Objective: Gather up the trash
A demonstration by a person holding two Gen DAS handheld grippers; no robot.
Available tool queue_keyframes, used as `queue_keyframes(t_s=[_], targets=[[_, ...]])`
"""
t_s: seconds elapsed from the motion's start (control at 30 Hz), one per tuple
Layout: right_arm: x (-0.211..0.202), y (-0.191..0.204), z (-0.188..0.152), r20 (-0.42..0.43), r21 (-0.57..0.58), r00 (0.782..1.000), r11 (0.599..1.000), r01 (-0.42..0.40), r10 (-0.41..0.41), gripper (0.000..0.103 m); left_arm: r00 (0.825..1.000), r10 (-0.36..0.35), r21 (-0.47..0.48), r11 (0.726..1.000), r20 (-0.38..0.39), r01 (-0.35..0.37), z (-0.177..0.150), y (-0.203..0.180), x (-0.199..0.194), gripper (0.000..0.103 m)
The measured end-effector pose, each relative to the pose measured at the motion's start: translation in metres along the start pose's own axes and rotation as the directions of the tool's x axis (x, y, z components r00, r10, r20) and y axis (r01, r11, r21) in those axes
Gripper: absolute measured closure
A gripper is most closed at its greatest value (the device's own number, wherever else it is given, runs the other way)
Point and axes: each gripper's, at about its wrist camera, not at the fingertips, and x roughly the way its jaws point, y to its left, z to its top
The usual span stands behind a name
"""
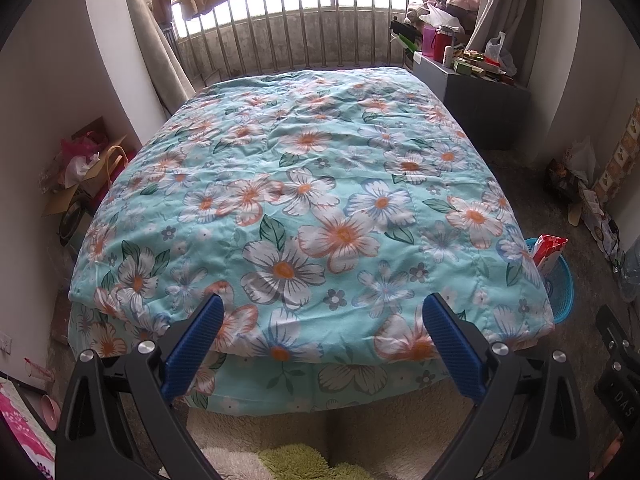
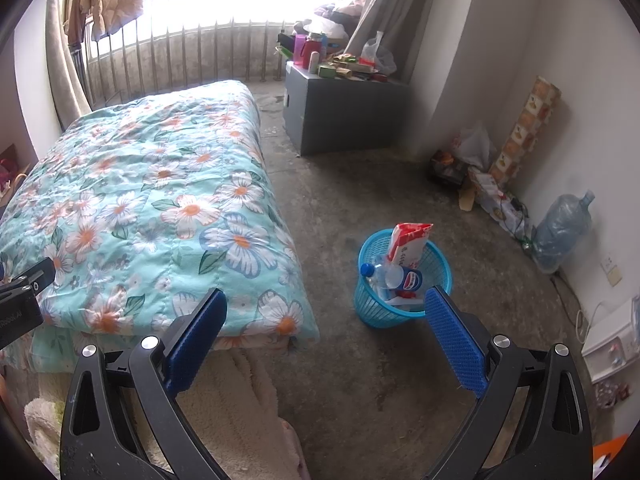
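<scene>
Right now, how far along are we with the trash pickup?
Looks mostly done: the blue basket on the floor beside the bed already holds a red-and-white package and a plastic bottle. Nothing is in hand; the left gripper and right gripper are both open and empty. The bedspread shows no loose trash. Clutter along the wall may remain.

A lived-in home bedroom is shown. A bed (image 1: pixel 304 184) is covered by a floral quilt (image 2: pixel 152 200), clothes are hung by the barred window (image 1: pixel 320 20), and a cluttered grey cabinet (image 2: pixel 340 112) is set against the wall.
</scene>
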Motion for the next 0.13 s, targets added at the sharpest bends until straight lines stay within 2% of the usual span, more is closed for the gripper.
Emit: queue_keyframes(t_s=[0.13], targets=[[-0.0003,0.001,0.0005,-0.001,0.001,1.0,1.0,-0.001,0.001,0.008,1.0,0.001,-0.001,1.0,-0.001,-0.001,-0.0001,-0.0001,-0.0004,0.005]])
